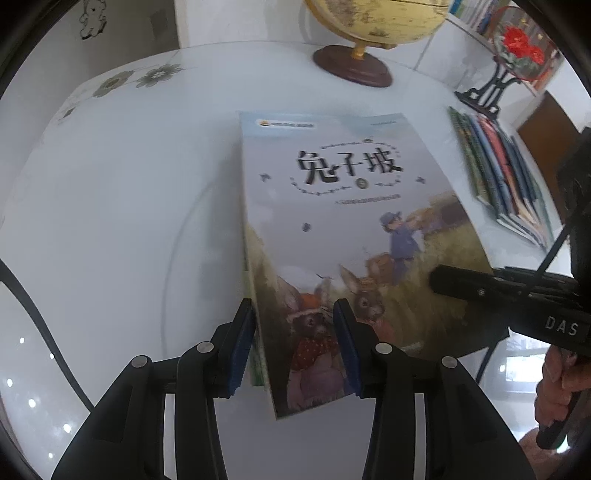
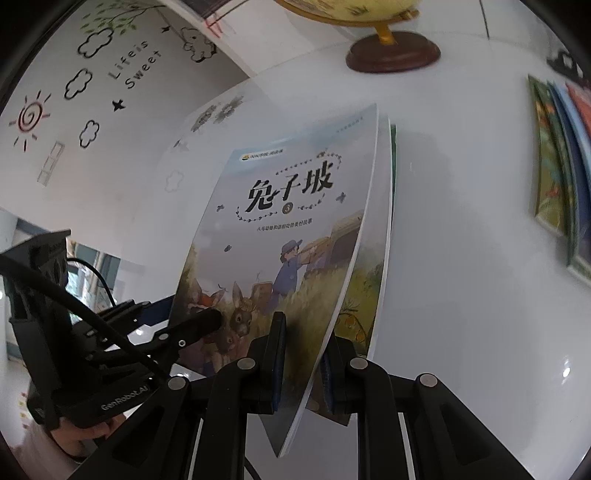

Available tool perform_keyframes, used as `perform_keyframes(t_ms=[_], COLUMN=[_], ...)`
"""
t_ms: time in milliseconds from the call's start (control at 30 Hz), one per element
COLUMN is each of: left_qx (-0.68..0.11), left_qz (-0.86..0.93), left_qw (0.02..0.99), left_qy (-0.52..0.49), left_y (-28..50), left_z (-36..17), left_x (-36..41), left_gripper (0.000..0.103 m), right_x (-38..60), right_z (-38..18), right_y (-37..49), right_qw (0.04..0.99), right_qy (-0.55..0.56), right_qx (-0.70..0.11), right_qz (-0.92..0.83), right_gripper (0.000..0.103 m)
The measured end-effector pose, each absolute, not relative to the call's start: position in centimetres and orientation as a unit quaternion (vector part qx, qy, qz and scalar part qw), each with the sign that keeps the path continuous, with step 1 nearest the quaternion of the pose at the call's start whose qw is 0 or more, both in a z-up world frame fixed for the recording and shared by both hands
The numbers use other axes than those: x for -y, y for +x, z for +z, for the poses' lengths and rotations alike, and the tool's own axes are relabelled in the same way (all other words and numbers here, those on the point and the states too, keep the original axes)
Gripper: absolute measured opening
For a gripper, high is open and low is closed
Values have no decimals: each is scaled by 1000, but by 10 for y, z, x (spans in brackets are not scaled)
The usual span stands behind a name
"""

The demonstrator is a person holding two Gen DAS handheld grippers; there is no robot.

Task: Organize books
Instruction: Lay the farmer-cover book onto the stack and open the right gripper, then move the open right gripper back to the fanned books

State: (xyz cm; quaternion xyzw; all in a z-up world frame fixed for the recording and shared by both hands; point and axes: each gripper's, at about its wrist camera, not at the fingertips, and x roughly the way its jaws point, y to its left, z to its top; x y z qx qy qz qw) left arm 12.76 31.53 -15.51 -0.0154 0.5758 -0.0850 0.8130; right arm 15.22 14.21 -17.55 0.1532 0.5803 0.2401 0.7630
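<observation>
Left wrist view, left to right. Wall sticker at top left is cut off by the lens rim; the flower prints on the white worktop (image 1: 122, 192) are blurred. Left claw (image 1: 295, 347) straddles the near spine corner of a small bundle of thin books. The front book (image 1: 354, 229), with its rabbit cover and black title characters, runs between the two blue pads; the green-edged copies behind it are mostly hidden, only slivers showing at the left edge. The left pad lies against the bundle's side, and the right pad stands in front of the cover; I cannot tell whether it presses. Globe (image 1: 373, 22) is cropped at the top, its dark round base on the worktop behind the book. Far right, a fanned row of books (image 1: 502, 177) lies flat, smeared by motion. The right claw (image 1: 443, 278) enters from the right edge, its tip on the cover's lower right.

Right wrist view, left to right. Wall decals are legible; below them the other claw's body hides the book's lower left corner. The right claw is clamped narrowly on the bundle's near right edge, the pages bowing upward from it, off the worktop. The row of books at the right edge is cut off and blurred.
</observation>
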Motion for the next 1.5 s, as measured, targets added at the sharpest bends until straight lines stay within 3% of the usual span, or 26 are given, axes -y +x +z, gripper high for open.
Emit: perform_keyframes(t_ms=[467,600,667,733,1200,1367,1500], left_qx=[-563,-565,-561,-559,-570,-557,-547], left_qz=[-92,-84,-82,-76,-43,-52,-64], left_qw=[821,820,823,825,818,827,834], left_qy=[-25,-36,-39,-38,-60,-50,-39], left_y=[138,137,135,135,128,126,126], left_z=[-154,-154,-150,-148,-140,-128,-116], left_x=[-320,-325,-327,-329,-333,-316,-298], left_gripper=[41,41,42,42,47,64,64], right_x=[-135,-132,-133,-134,-103,-90,-76], right_z=[-182,-182,-180,-176,-151,-125,-103], right_y=[146,145,144,142,136,127,120], right_qw=[759,754,750,753,793,827,843], right_qy=[188,192,194,186,135,99,88], right_qx=[-583,-589,-592,-593,-576,-539,-517], right_qz=[221,219,223,217,149,130,122], right_gripper=[18,28,43,48,49,49,49])
